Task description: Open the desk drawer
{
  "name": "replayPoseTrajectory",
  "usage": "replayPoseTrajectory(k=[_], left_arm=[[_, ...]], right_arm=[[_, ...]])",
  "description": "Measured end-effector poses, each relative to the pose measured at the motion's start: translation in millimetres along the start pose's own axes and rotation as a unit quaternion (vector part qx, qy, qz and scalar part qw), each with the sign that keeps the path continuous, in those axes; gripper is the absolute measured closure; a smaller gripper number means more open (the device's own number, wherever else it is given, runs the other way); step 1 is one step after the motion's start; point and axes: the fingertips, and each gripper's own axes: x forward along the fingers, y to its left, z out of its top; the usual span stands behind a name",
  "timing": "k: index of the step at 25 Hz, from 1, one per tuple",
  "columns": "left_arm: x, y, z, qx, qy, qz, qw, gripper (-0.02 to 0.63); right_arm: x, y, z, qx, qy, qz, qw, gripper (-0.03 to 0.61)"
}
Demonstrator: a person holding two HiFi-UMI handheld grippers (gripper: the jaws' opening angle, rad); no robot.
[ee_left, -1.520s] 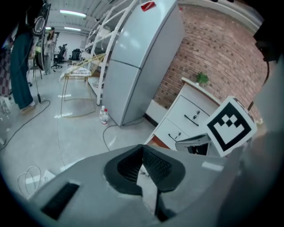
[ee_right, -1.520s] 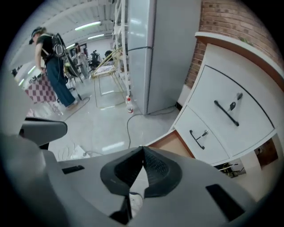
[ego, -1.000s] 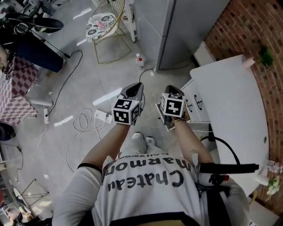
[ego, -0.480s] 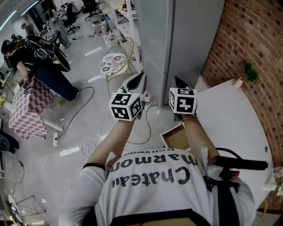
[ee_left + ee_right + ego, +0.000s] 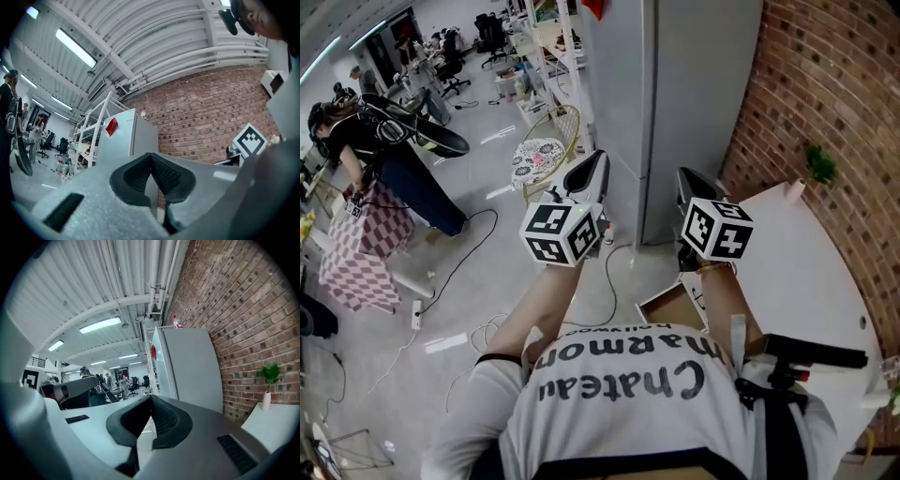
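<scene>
Both the left gripper (image 5: 589, 172) and the right gripper (image 5: 692, 181) are hovering in mid-air, closed on nothing.

Each gripper view is showing its two dark pads pressing together at the tips with nothing between them, and both are facing the tall grey cabinet (image 5: 694, 103) and the brick wall (image 5: 834, 84) rather than the furniture below. The desk drawer (image 5: 667, 306) is sitting pulled out from the left edge of the white desk (image 5: 806, 272), its brown floor showing just beside the wearer's right forearm, apart from both grippers. A small green plant (image 5: 818, 166) is standing at the desk's far end by the wall. A wire chair (image 5: 536, 155) with a patterned seat is standing on the floor past the left gripper, and another person (image 5: 389, 164) is bending over a checkered table (image 5: 356, 248) at far left.
</scene>
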Motion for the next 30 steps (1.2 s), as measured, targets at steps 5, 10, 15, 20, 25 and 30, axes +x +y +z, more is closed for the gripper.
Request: replayPoseTrajectory(k=[5,10,15,20,25,30], left_arm=[[8,-12,-14,0.009,0.015,-0.009,0.9998,0.6],[2,-22,-22,0.001,0.023,-0.014,0.9996,0.6],[0,-28,-28,0.002,0.035,-0.017,0.9992,0.6],[-10,-26,-28,-0.004,0.037,-0.013,0.9992,0.6],[-19,-26,-39,-0.008,0.048,-0.006,0.9988,0.601],[-28,-29,-46,-0.007,0.055,-0.005,0.9984,0.6]], right_arm=[[-16,-37,0,-0.028,0.001,-0.054,0.998,0.565],[-35,-51,-6,-0.048,0.013,-0.085,0.995,0.565],[-50,-68,-9,-0.039,0.014,-0.102,0.994,0.566],[-62,-70,-15,-0.033,0.021,-0.114,0.993,0.566],[-66,-71,-25,-0.027,0.029,-0.114,0.993,0.566],[-70,-75,-32,-0.014,0.032,-0.118,0.992,0.565]])
